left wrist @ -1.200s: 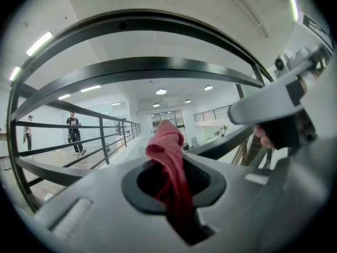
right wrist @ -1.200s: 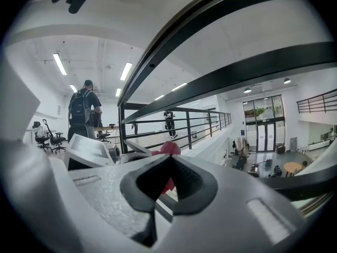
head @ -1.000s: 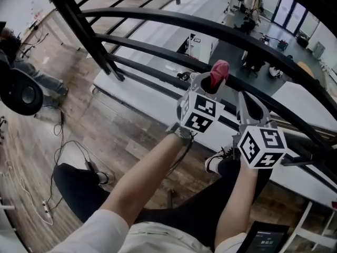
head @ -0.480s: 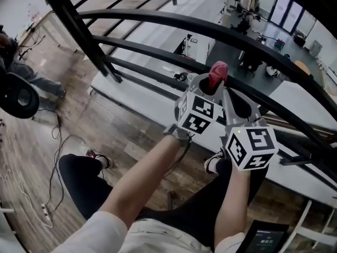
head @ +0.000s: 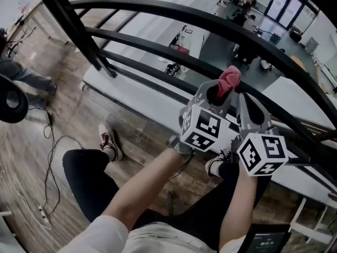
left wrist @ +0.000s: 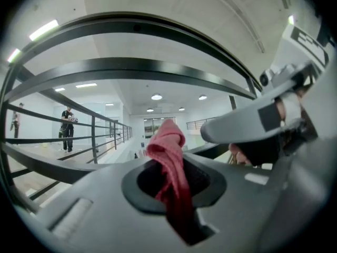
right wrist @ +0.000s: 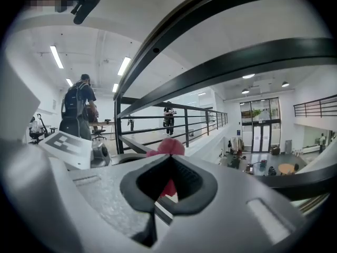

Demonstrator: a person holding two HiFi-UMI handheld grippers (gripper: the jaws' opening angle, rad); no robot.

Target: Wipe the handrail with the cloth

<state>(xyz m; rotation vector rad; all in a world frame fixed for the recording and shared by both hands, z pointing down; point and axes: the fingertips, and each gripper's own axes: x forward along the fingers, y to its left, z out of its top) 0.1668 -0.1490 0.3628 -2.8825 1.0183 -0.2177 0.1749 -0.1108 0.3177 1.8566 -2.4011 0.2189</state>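
Standing by, what worries me first is the drop. Past the black handrail (head: 210,22) there is open air down to a lower floor with desks, and the red cloth (head: 229,80) is held only by the left gripper (head: 217,93), whose jaws are pinched on its lower part. If that pinch loosens as the cloth drags along the bar, I'd expect it to fall over the edge and out of reach.

The second risk is that only a short bunched tuft shows past the jaw tips. Pressed flat on the rail, the hard jaws could scrape the metal rather than the fabric.

The right gripper (head: 246,103) sits just beside the left with its jaws pressed together on nothing. It is close enough that a sideways sweep could knock the two together.

The cloth (left wrist: 167,149) is gathered into a narrow roll, and its long axis runs along the left gripper's (left wrist: 174,182) jaws. It points up and away from the person toward the rails, with its tip folded over. From the left gripper view it sits below the bars and apart from them. The handrail (left wrist: 131,25) itself curves from the person's left across to the right, crosswise to the cloth.
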